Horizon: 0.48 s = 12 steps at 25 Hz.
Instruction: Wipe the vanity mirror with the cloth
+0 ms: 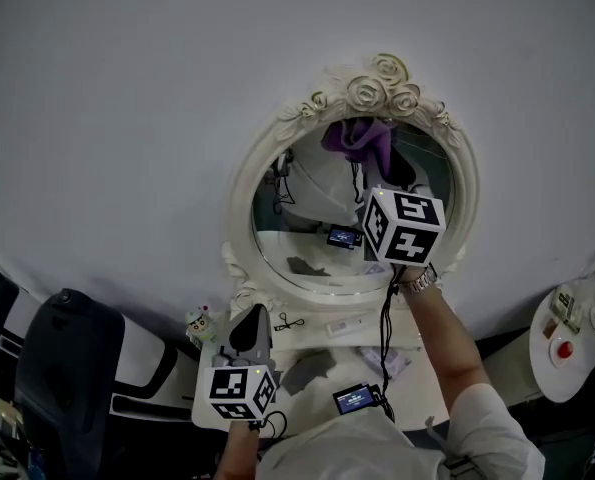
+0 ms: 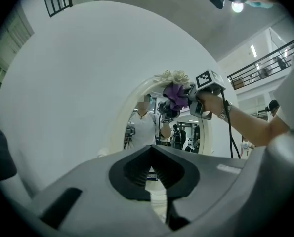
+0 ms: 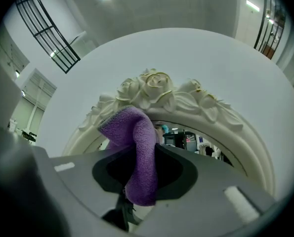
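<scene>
Clamping the purple cloth [image 3: 139,152], the right gripper [image 3: 144,177] sits atop the vanity mirror [image 1: 307,240].

Purple cloth [image 1: 355,136] at vanity mirror's [image 1: 264,173] top — seemingly on the glass — before right tongs [image 1: 369,173].

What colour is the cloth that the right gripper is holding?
Purple. The cloth shows best in the right gripper view, pinched between the jaws.

Purple cloth [image 3: 139,152], cream rose-carved mirror frame [image 1: 377,86]
</scene>
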Motion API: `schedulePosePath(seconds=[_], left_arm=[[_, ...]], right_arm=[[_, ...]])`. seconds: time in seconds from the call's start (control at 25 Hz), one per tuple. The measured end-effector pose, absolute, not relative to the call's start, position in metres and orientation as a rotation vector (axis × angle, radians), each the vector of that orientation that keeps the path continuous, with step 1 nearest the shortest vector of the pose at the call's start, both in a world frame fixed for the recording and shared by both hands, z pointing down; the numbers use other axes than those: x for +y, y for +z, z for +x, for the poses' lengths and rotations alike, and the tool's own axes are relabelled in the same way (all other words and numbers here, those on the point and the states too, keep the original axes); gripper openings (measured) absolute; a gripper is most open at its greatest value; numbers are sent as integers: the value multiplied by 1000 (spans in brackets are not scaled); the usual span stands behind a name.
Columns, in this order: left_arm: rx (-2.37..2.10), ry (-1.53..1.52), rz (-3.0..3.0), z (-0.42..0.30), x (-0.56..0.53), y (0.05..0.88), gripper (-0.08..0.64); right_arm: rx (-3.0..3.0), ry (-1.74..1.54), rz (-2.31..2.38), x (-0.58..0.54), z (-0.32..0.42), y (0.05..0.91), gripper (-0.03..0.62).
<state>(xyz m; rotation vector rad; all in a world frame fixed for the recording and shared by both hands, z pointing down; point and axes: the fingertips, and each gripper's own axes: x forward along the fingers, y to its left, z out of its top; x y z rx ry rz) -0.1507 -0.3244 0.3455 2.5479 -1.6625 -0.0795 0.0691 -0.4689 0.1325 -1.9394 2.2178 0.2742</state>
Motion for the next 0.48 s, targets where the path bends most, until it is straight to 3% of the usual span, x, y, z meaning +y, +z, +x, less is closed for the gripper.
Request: schedulePosePath(seconds=[0.48], left_arm=[[-1791,-96,2424,-196,-299,360,2]], right_arm=[[2351,229,-1800,-479,-28,161,108]])
